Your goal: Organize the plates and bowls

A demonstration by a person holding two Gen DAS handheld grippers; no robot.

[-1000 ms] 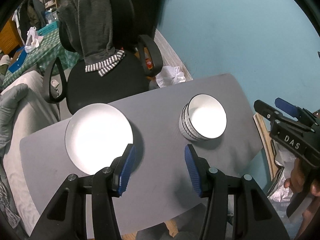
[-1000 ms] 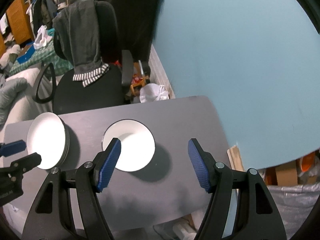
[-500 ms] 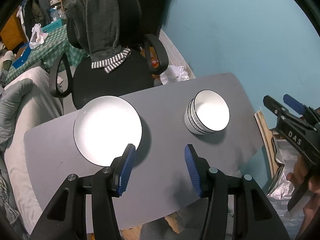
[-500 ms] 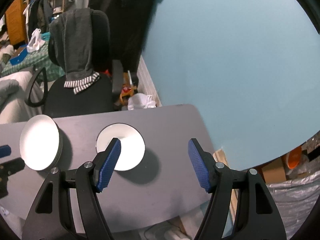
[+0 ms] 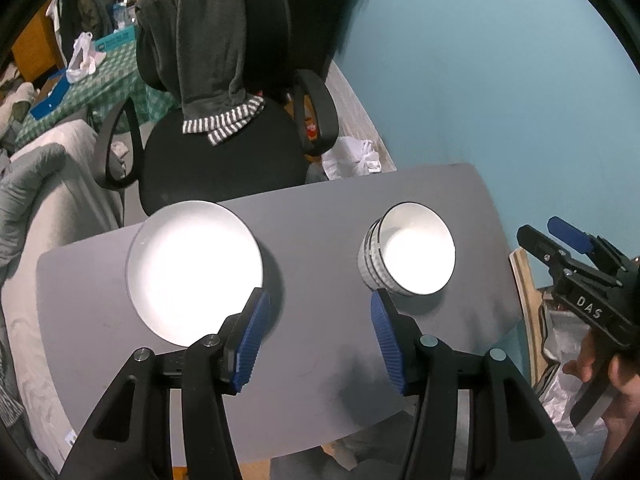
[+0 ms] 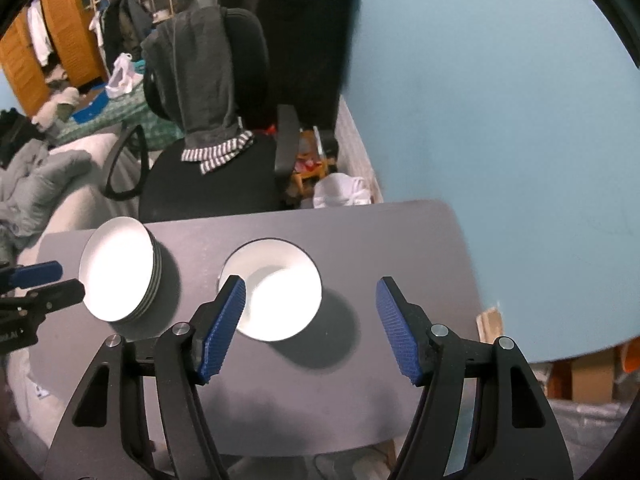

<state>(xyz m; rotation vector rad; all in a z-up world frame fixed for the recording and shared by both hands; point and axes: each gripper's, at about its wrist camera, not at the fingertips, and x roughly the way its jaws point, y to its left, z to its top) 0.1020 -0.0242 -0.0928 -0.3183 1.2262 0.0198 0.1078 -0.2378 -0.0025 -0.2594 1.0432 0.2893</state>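
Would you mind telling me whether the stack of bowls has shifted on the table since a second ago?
No. The stack of bowls keeps its spot near the table's right end, beside the plates; only the cameras moved.

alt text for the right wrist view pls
The open right gripper hovers empty above a grey table, over a stack of white bowls; a stack of white plates sits left, an office chair behind.

"DAS" on right hand-held gripper (image 5: 560, 240).

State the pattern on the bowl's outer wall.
Dark horizontal stripes on the white ceramic bowl, clearest in the left wrist view.
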